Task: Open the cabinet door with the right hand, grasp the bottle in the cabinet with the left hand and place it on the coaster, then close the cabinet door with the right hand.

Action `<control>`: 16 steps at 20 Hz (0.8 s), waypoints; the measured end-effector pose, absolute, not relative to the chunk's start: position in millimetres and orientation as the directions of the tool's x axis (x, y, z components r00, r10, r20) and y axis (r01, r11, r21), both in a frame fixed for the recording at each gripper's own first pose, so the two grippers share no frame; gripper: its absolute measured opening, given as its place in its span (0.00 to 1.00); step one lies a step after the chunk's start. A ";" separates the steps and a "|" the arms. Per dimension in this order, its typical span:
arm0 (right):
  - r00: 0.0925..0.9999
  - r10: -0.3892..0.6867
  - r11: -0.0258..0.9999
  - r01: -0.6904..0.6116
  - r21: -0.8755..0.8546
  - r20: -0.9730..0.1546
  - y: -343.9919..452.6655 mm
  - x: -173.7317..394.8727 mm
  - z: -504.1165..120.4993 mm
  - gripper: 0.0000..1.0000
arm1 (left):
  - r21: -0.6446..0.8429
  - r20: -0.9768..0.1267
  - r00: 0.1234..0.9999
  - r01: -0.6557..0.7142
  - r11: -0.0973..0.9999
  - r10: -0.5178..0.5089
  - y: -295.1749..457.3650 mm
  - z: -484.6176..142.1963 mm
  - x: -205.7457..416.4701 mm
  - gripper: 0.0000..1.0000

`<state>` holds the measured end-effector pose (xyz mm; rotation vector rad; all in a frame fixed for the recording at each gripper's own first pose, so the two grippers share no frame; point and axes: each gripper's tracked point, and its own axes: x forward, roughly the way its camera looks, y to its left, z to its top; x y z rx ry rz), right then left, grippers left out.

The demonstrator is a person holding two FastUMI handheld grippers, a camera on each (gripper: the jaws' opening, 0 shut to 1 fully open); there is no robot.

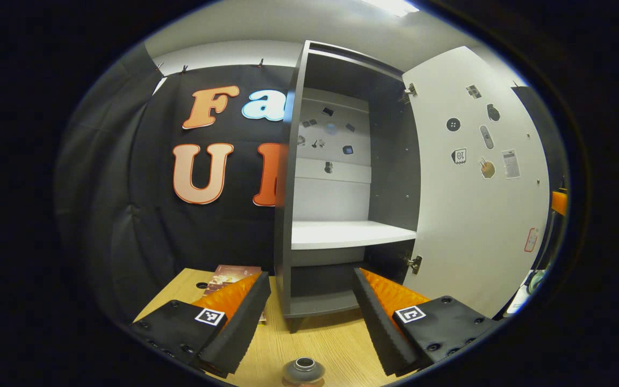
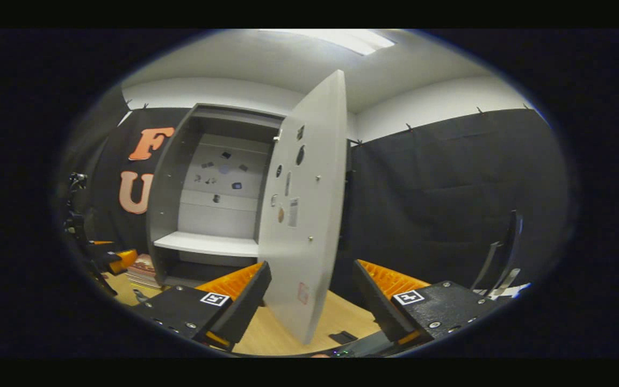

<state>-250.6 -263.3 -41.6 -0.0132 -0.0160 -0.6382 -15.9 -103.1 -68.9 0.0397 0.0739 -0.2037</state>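
Black cloth wall (image 2: 449, 193) hangs clipped along its top edge on two sides of the booth; white wall strip (image 2: 438, 102) above it. Grey-white ceiling with a bright light panel (image 2: 352, 40). Light wooden table (image 1: 309, 333) runs up to the cloth at its far edge. Small stack of books (image 1: 229, 275) sits near the table's far left corner.

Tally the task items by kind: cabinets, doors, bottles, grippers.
Cabinet: 1
Cabinet door: 1, swung open
Bottle: 1, on the table below the left gripper
Grippers: 2, with the right gripper at the door edge
Total: 5
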 end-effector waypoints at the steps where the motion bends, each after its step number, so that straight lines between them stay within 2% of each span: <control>1: 0.786 -0.618 0.785 0.619 -0.028 0.023 -279.9 -258.2 -41.8 0.95 | 0.037 -0.071 0.979 0.195 0.980 -0.192 -103.7 -63.9 -17.1 0.99; 4: 0.777 -0.629 0.777 0.628 -0.046 -0.011 -315.2 -258.5 -50.8 0.94 | 0.024 -0.065 0.985 0.163 0.986 -0.161 -106.3 -53.3 -21.5 0.99; 7: 0.814 -0.581 0.814 0.581 -0.001 -0.011 -325.1 -240.8 -47.4 0.95 | -0.012 -0.077 0.988 0.136 0.991 -0.136 -106.8 -48.3 -27.0 0.99; 9: 0.834 -0.552 0.834 0.552 0.015 0.002 -323.9 -236.8 -43.6 0.91 | -0.015 -0.066 0.991 0.116 0.993 -0.117 -101.5 -40.5 -28.9 0.99; 16: 0.945 -0.326 0.940 0.326 0.102 -0.013 -252.8 -208.2 -35.8 0.88 | -0.014 -0.013 0.995 0.097 0.995 -0.097 -94.3 -19.4 -22.8 0.99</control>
